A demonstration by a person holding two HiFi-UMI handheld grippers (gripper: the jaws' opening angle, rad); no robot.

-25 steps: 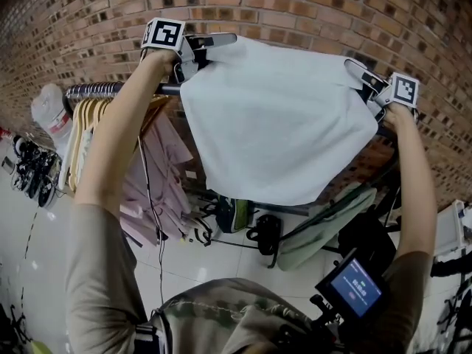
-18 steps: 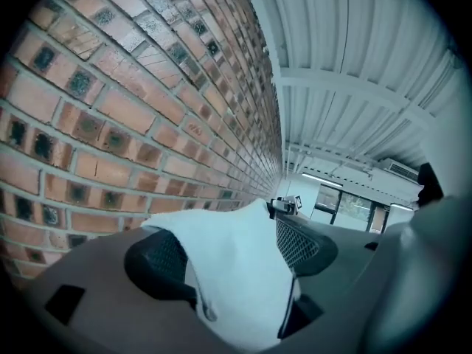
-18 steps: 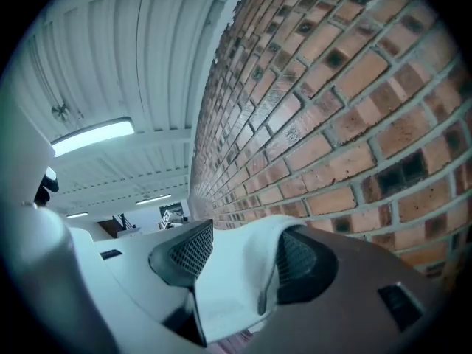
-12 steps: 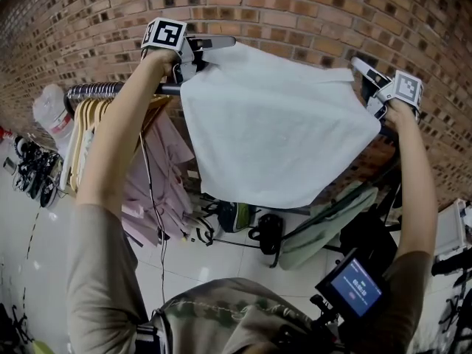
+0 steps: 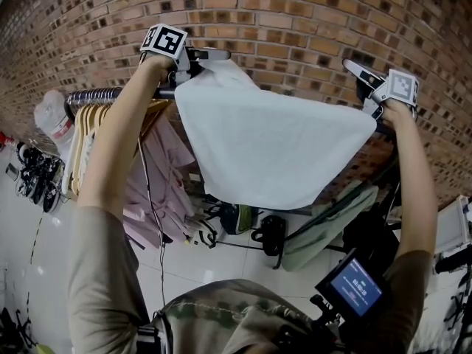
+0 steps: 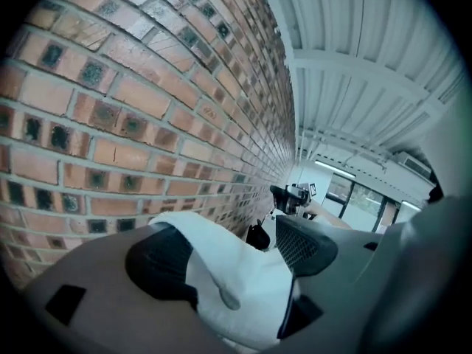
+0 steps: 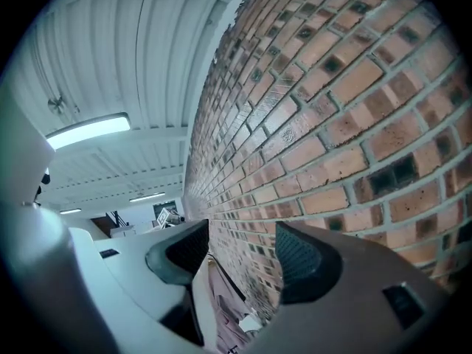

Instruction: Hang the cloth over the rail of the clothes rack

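A white cloth (image 5: 273,146) hangs spread over the dark rail (image 5: 110,92) of the clothes rack, in front of the brick wall. My left gripper (image 5: 210,54) is at the cloth's upper left corner. Its jaws have just been opening, and the bunched corner (image 6: 236,271) still lies loosely between the pads (image 6: 158,260). My right gripper (image 5: 354,71) hovers just above the cloth's right corner. Its jaws have also just been opening. They stand wide, with only a strip of cloth edge (image 7: 204,301) against the left finger and brick wall showing through the gap (image 7: 240,253).
Wooden hangers (image 5: 85,124) with pink garments (image 5: 151,175) crowd the rail's left part. A white bag (image 5: 51,113) hangs at the rail's left end, with shoes (image 5: 33,175) on the floor below. A green garment (image 5: 324,227) hangs lower right. A screen device (image 5: 354,290) sits at my chest.
The right gripper has let go of the cloth's right corner, and that edge has sunk towards the rail. The left gripper has dropped slightly and widened its jaws around the left corner.
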